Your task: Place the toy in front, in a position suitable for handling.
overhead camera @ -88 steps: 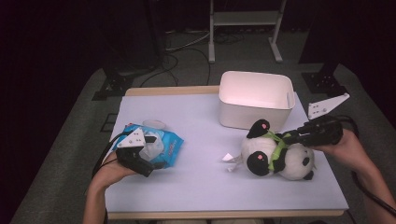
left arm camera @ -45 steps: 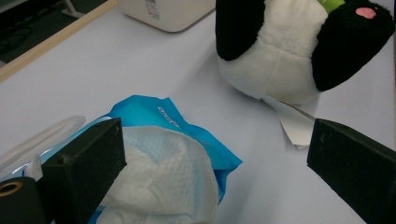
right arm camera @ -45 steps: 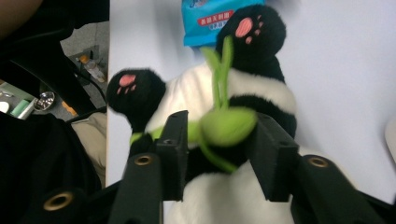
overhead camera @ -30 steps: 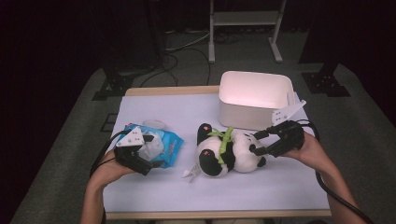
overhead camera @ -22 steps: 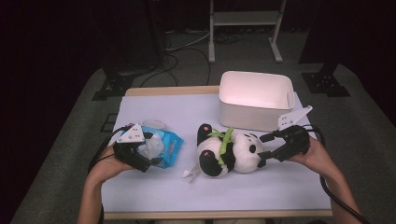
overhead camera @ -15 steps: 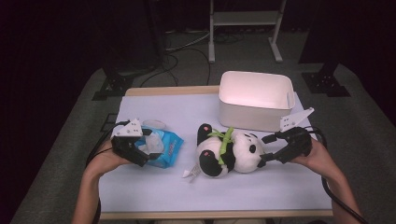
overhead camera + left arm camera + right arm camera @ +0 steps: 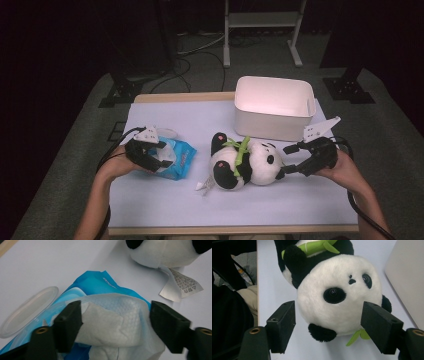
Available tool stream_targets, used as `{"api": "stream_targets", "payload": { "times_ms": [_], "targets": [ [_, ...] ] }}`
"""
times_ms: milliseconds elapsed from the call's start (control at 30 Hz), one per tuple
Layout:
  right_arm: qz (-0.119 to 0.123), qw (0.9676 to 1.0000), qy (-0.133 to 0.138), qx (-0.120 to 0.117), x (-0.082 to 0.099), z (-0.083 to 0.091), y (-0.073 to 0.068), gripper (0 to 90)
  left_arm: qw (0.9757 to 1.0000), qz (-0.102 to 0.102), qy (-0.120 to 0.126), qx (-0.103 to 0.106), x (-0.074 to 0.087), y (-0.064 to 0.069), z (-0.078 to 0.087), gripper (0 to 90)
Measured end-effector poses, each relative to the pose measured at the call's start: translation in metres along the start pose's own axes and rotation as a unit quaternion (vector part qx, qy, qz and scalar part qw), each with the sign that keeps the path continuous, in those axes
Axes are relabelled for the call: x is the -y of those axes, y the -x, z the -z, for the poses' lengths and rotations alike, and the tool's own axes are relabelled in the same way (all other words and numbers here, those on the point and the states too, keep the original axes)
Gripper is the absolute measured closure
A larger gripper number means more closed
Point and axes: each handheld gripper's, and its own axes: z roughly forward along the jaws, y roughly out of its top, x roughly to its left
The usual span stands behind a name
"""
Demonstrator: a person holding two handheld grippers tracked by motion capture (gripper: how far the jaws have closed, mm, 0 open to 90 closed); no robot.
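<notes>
Here, one panda [image 7: 245, 165], one wipes pack [image 7: 175, 157]; left tool [image 7: 115, 322] closing around a wipe [image 7: 112, 320], right tool [image 7: 328, 322] released.

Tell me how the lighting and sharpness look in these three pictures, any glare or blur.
High view: the white plastic bin is overexposed with a pinkish glow, the room behind the table is nearly black, and the picture is soft overall. Left gripper view: even light, the white wet wipe is crisp, the black fingers slightly soft. Right gripper view: the black-and-white plush panda is sharp, with small glints in its eyes.
</notes>
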Motion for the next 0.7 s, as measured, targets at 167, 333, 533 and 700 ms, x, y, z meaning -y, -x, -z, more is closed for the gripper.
{"api": "stream_targets", "payload": {
  "times_ms": [167, 333, 533, 700],
  "targets": [
    [-0.004, 1.0000, 0.005, 0.003, 0.0033, 0.0027, 0.0021, 26.9, 0.9999, -0.001, -0.016, 0.002, 0.0014, -0.0014, -0.0042, 39.2],
    [-0.007, 1.0000, 0.003, 0.002, 0.0071, 0.0016, 0.0035, 26.9, 0.9999, -0.006, -0.013, -0.007, 0.0063, -0.0027, -0.0084, 53.8],
    [-0.011, 0.9999, -0.001, 0.002, 0.0091, -0.0014, 0.0053, 26.9, 0.9997, -0.014, -0.014, -0.017, 0.0079, -0.0038, -0.0073, 69.1],
    [-0.011, 0.9999, 0.001, 0.001, 0.0107, -0.0026, 0.0066, 26.9, 0.9994, -0.018, -0.014, -0.025, 0.0084, -0.0034, -0.0065, 79.0]
  ]
}}
